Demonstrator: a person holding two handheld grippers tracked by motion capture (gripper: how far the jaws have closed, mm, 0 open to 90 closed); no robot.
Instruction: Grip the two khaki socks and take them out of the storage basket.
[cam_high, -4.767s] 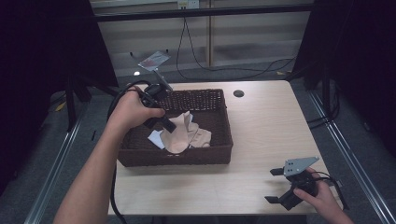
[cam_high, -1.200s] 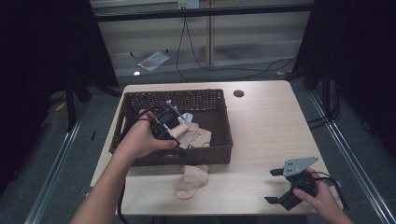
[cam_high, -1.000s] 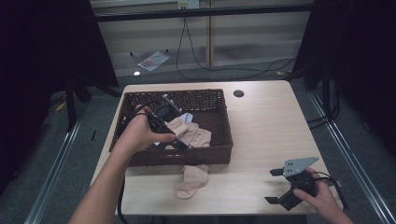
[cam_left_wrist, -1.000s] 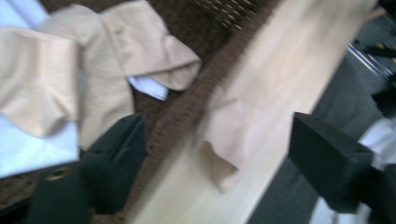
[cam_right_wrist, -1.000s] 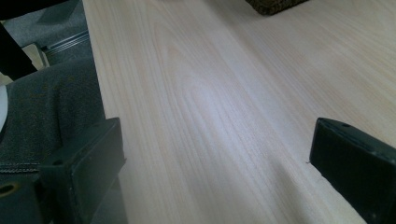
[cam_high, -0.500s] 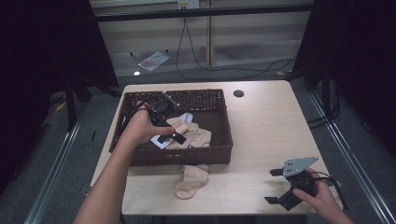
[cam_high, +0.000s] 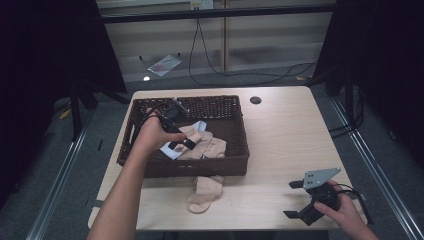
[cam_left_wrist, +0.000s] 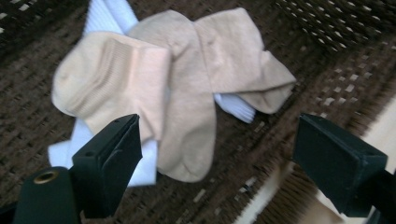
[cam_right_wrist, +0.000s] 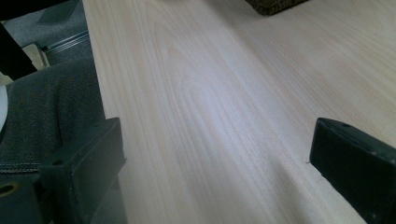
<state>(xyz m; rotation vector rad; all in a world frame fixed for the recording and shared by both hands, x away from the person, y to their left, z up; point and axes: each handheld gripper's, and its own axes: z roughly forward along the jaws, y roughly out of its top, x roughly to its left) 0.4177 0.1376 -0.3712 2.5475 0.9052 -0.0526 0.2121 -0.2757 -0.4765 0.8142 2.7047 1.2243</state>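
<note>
Left tool (cam_left_wrist: 215, 163): jaws wide, empty, over beige and white socks (cam_left_wrist: 187, 79) in dark brown woven basket (cam_high: 230, 165), desk's left half. Advised: lower onto single beige layer, avoid weave. Beige sock (cam_high: 205, 192) at near edge. Right tool (cam_high: 312, 197): open, near-right corner.

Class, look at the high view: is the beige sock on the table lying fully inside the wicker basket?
No: the beige sock lies on the table just outside the front wall of the basket.
</note>
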